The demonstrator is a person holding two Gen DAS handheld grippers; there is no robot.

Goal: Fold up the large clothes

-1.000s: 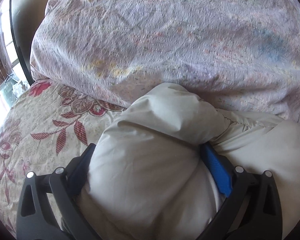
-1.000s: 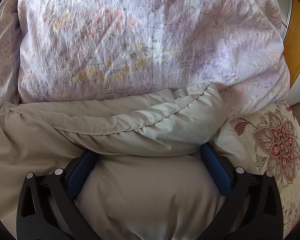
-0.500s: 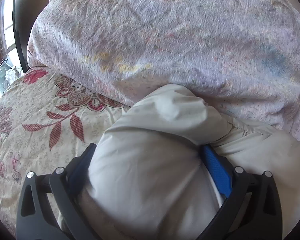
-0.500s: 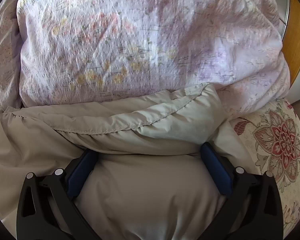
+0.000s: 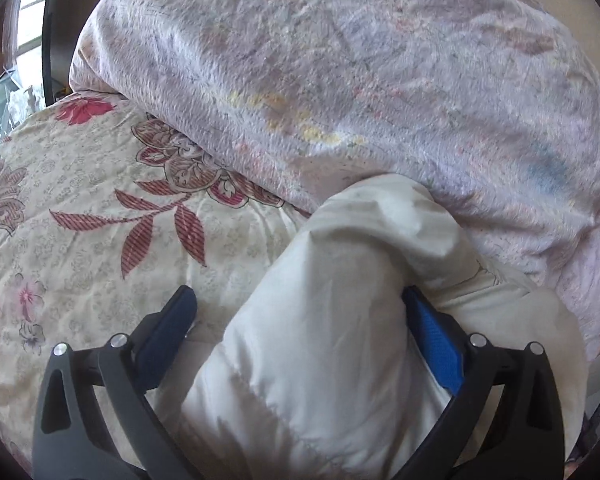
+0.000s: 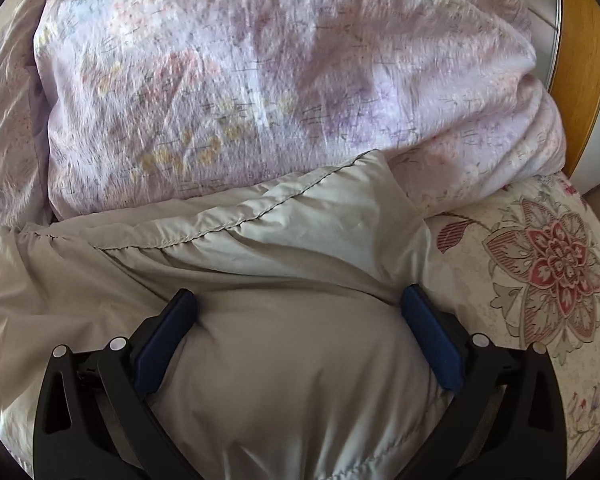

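A puffy beige padded garment (image 5: 340, 320) lies on the bed, its far end against a lilac duvet. My left gripper (image 5: 300, 308) stands wide open around the garment's left end; the right blue finger (image 5: 436, 344) touches the fabric, the left finger (image 5: 168, 328) is clear of it over the bedspread. In the right wrist view the same garment (image 6: 292, 360) bulges between the open jaws of my right gripper (image 6: 298, 308), with a stitched seam edge (image 6: 220, 228) folded over ahead of it.
A bulky lilac flowered duvet (image 5: 360, 80) (image 6: 280, 80) fills the far side. The cream bedspread with red flowers (image 5: 80, 220) (image 6: 540, 264) shows at left and right. A window and dark frame (image 5: 48, 32) are far left; a wooden panel (image 6: 580, 60) far right.
The left gripper has shifted left and its left finger has come free of the garment, showing more bedspread. The right gripper has barely moved.
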